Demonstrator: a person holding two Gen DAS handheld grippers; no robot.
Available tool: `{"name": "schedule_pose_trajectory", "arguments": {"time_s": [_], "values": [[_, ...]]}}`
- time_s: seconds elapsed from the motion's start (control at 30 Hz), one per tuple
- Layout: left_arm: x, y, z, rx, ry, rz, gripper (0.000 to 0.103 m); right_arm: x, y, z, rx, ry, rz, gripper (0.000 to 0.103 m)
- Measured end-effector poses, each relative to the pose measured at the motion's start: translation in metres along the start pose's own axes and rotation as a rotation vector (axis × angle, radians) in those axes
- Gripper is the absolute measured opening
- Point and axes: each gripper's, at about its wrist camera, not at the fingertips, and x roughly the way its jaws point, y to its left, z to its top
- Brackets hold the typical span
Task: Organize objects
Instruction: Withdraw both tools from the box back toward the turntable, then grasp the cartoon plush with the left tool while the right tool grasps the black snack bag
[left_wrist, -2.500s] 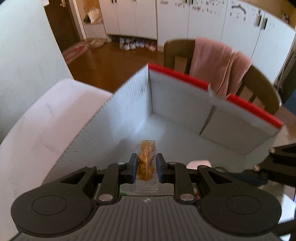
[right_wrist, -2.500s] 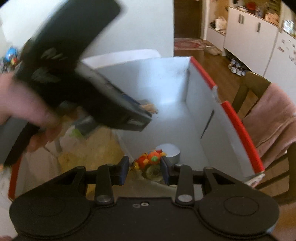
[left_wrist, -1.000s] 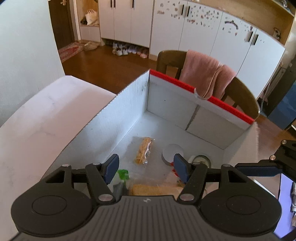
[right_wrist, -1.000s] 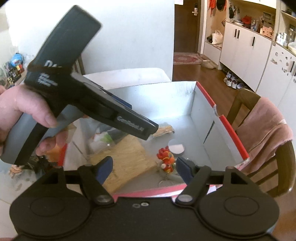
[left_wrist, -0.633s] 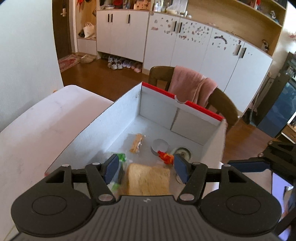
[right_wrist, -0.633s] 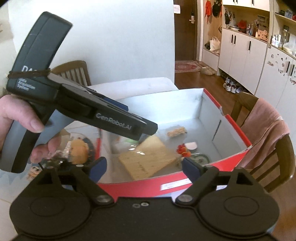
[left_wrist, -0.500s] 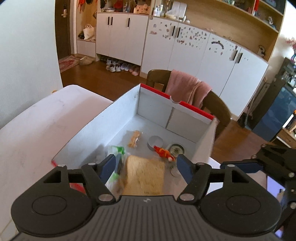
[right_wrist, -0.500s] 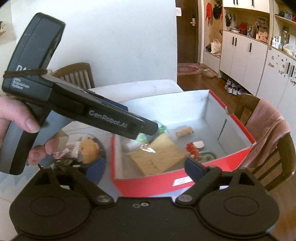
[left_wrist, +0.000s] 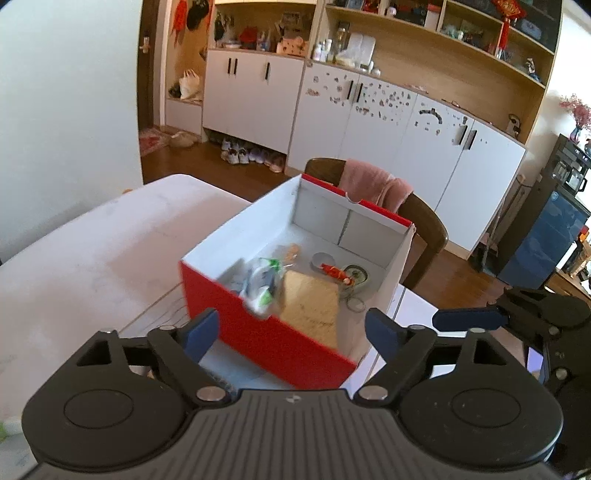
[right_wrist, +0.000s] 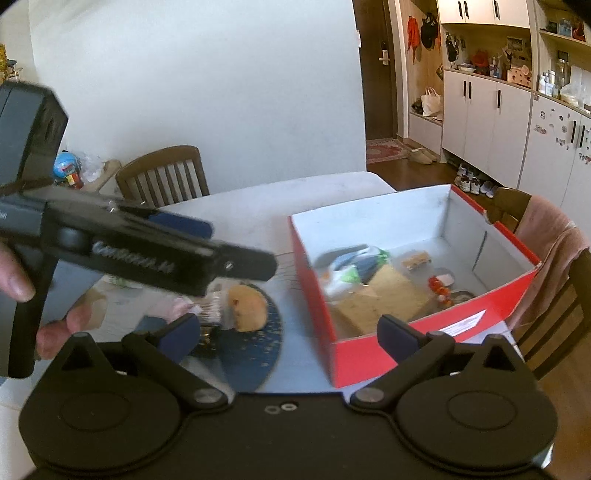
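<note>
A red shoebox (left_wrist: 236, 317) (right_wrist: 424, 339) with a white inside stands on the table. In it lie a flat tan board (left_wrist: 310, 302) (right_wrist: 388, 295), a crumpled bag with green print (left_wrist: 260, 280) (right_wrist: 347, 269), a small snack packet (left_wrist: 293, 251) (right_wrist: 417, 260), an orange-red toy (left_wrist: 334, 273) (right_wrist: 439, 286) and a round lid (left_wrist: 322, 258). My left gripper (left_wrist: 291, 332) hovers short of the box's near wall, its jaws opening, nothing between them. My right gripper (right_wrist: 290, 336) hangs above the table beside the box, jaws opening and empty too.
Left of the box, a dark blue plate (right_wrist: 251, 343) carries a wrapped bun (right_wrist: 247, 304). A hand (right_wrist: 14, 280) holds the left tool across the right wrist view. A chair with a pink towel (left_wrist: 373, 184) stands behind the box, and another chair (right_wrist: 162, 173) at the white table's (left_wrist: 92, 251) far side.
The left gripper let go of the snack packet and the right of the orange toy; both now lie in the box. Both grippers drew back and up, jaws widening.
</note>
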Motion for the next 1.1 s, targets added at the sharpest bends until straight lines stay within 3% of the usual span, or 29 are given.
{"name": "schedule_pose_trajectory", "arguments": {"time_s": [0.3,0.57,0.8,1.1], "values": [[-0.051,0.029,-0.038,-0.029,-0.025,0.023,0.102,-0.006,0.037,-0.009,0.0,-0.022,0.014,0.103],[-0.082,0.063,-0.076,-0.093,-0.046,0.089,0.103,0.013,0.057,-0.02,-0.024,0.029,0.016,0.102],[-0.095,0.097,-0.117,-0.121,-0.023,0.189,0.103,0.037,0.077,-0.027,-0.054,0.085,0.022,0.102],[-0.085,0.122,-0.166,-0.15,0.012,0.249,0.103,0.077,0.091,-0.027,-0.083,0.125,0.025,0.102]]}}
